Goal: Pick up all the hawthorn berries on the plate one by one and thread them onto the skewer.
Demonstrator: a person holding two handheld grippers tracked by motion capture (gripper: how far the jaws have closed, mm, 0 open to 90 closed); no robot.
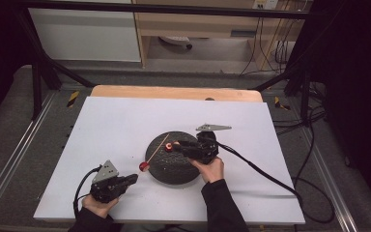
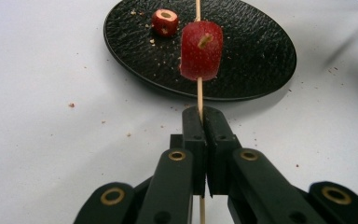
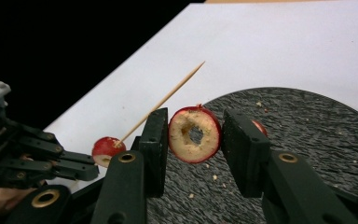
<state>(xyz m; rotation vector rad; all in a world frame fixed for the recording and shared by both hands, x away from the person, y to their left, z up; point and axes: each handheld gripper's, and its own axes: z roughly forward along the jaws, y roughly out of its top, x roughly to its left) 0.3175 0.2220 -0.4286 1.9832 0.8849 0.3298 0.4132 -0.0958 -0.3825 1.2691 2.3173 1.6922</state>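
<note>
My left gripper (image 2: 203,116) (image 1: 134,178) is shut on the lower end of a thin wooden skewer (image 2: 198,91). A red fruit piece (image 2: 201,51) (image 1: 144,166) is threaded on the skewer just beyond the jaws. The skewer's tip slants up over a black textured plate (image 1: 174,170). My right gripper (image 3: 193,135) (image 1: 177,146) hovers over the plate's left part, shut on a red cored fruit slice (image 3: 195,135) whose hole faces the camera. The skewer (image 3: 168,95) points up and to the right just left of that slice. Another red cored piece (image 2: 164,22) lies on the plate (image 2: 256,56).
A white sheet (image 1: 125,125) covers the wooden table, with crumbs around the plate. A cable (image 1: 265,174) trails from the right gripper across the sheet and off its right edge. A dark metal frame (image 1: 38,72) and grey floor surround the table.
</note>
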